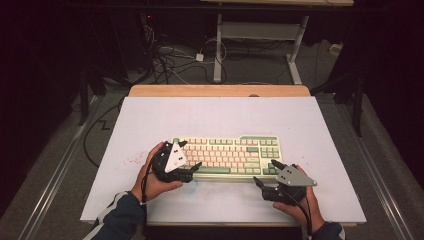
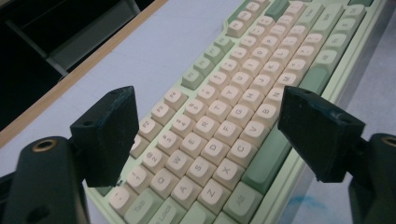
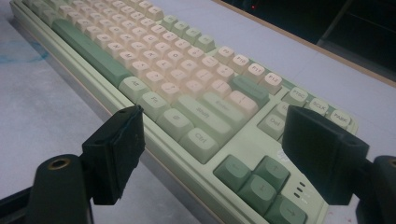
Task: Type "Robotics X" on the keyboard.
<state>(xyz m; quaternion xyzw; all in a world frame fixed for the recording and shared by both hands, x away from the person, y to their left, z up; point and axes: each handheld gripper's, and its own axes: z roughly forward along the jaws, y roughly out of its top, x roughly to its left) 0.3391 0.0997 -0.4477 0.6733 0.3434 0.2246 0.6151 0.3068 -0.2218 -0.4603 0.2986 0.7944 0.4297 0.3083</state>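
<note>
A keyboard (image 1: 230, 152) with cream and green keys lies across the middle of the white table top (image 1: 215, 115). My left gripper (image 1: 191, 154) is at the keyboard's left end, held in a hand. In the left gripper view the gripper (image 2: 208, 116) is open, and its black jaws stand wide apart over the letter keys (image 2: 224, 121) without touching them. My right gripper (image 1: 265, 171) is at the keyboard's front right corner. In the right gripper view that gripper (image 3: 215, 130) is also open, its jaws apart above the Ctrl and arrow keys (image 3: 252, 179).
A wooden strip (image 1: 220, 90) edges the table's far side. Faint red specks (image 1: 134, 160) mark the top left of the keyboard, and a blue smudge (image 2: 303, 203) lies by its front edge. Cables (image 1: 165, 62) and a desk frame (image 1: 260, 35) stand on the floor beyond.
</note>
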